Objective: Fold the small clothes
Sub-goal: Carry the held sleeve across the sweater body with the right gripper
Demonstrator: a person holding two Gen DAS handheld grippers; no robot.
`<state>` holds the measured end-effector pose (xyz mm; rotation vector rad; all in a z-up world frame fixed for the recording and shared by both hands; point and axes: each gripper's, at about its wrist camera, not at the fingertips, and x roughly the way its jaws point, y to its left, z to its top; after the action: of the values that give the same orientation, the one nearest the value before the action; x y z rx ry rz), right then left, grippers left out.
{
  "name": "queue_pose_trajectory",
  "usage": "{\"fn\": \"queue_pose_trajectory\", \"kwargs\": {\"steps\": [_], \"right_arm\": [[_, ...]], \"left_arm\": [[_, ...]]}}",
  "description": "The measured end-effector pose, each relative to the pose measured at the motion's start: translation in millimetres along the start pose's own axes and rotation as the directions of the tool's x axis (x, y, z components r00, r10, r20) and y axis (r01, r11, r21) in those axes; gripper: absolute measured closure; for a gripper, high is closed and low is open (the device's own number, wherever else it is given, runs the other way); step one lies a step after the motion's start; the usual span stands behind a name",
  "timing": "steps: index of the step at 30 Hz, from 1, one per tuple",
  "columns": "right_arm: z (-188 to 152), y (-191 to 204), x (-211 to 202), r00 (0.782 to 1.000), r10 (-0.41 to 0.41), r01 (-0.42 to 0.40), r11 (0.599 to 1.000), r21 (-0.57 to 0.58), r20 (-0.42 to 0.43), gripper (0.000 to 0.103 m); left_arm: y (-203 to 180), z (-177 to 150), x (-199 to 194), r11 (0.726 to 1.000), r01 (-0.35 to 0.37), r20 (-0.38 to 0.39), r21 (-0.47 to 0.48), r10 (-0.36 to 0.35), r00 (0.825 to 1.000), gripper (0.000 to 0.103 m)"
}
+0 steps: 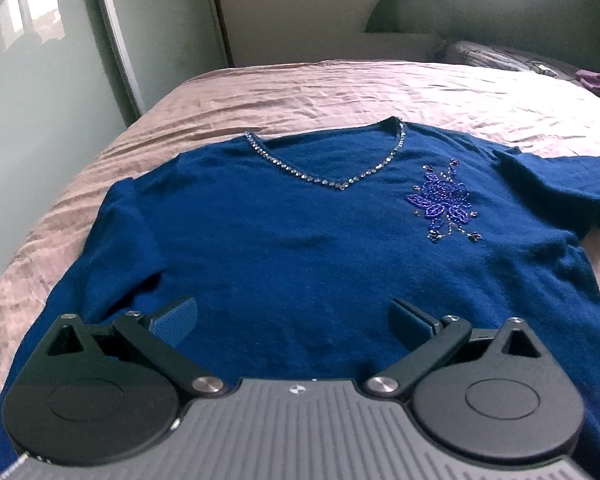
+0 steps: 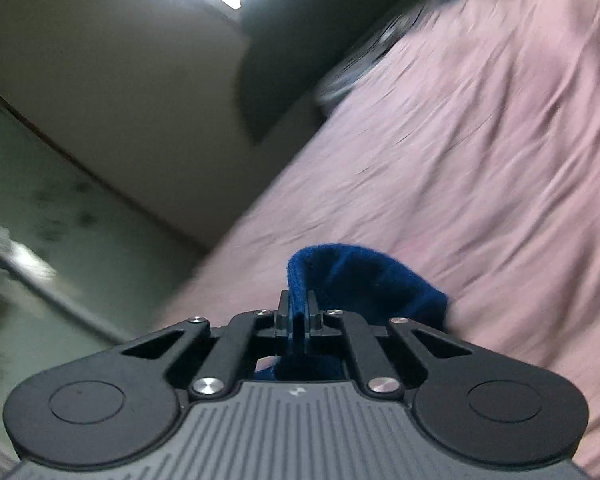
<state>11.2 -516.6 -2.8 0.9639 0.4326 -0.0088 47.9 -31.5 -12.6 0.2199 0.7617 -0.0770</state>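
— So where's the top right now?

— Spread front-up on the pink bedspread (image 1: pixel 340 92), the blue sweater (image 1: pixel 300 232) with its beaded V-neckline (image 1: pixel 328 178) pointing away from the left gripper (image 1: pixel 294 320). A purple beaded flower (image 1: pixel 444 204) sits on one side of the chest. One short sleeve (image 1: pixel 560 188) reaches out toward the edge of the left view.

— And the left tongs?

— Spread wide, hanging low over the hem end of the sweater, nothing between the fingers (image 1: pixel 176 322).

— The right one?

— The right gripper (image 2: pixel 299 312) is pinched narrow on a fold of that blue knit, which bulges up past the tips in a loop. Its camera is tilted and the picture is smeared, so I can't say which part of the sweater it has.

— Anything else about?

— A mirrored wardrobe door (image 1: pixel 40 80) alongside the bed, and a grey pillow (image 1: pixel 496 58) at the far end.
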Motion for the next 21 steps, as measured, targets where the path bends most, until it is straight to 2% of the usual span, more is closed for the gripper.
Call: {"fn": "queue_pose_trajectory", "kwargs": {"steps": [4, 8, 11, 15, 17, 19, 21], "right_arm": [[-15.0, 7.3, 12.7, 0.988, 0.147, -0.142, 0.984, 0.107, -0.042, 0.098], [-25.9, 36.0, 17.3, 0.967, 0.248, -0.243, 0.965, 0.096, -0.054, 0.098], [-24.6, 63.3, 11.2, 0.952, 0.305, -0.304, 0.951, 0.055, -0.018, 0.098], [-4.1, 93.0, -7.4, 0.947, 0.302, -0.299, 0.953, -0.049, 0.104, 0.098], [2.2, 100.9, -19.2, 0.931, 0.321, -0.313, 0.947, -0.069, 0.175, 0.098], [2.7, 111.0, -28.9, 0.922, 0.310, -0.290, 0.950, -0.117, 0.232, 0.098], [-1.5, 117.8, -28.8, 0.925, 0.304, -0.276, 0.950, -0.146, 0.227, 0.098]], "left_arm": [[5.2, -1.7, 1.2, 1.000, -0.003, -0.006, 0.001, 0.003, 1.000, 0.000], [13.0, -2.4, 5.1, 0.999, -0.038, -0.014, -0.003, 0.038, 0.999, 0.000], [20.3, -2.2, 7.3, 0.999, -0.048, -0.020, -0.023, 0.047, 0.999, 0.000], [26.9, -2.8, 7.8, 0.998, -0.050, -0.023, -0.039, 0.049, 0.999, 0.000], [27.8, -3.6, 7.8, 0.998, -0.048, -0.024, -0.041, 0.047, 0.999, 0.000], [29.1, -4.1, 8.3, 0.998, -0.047, -0.024, -0.042, 0.046, 0.999, 0.000], [30.1, -4.5, 7.9, 0.998, -0.048, -0.022, -0.042, 0.047, 0.999, 0.000]]}}
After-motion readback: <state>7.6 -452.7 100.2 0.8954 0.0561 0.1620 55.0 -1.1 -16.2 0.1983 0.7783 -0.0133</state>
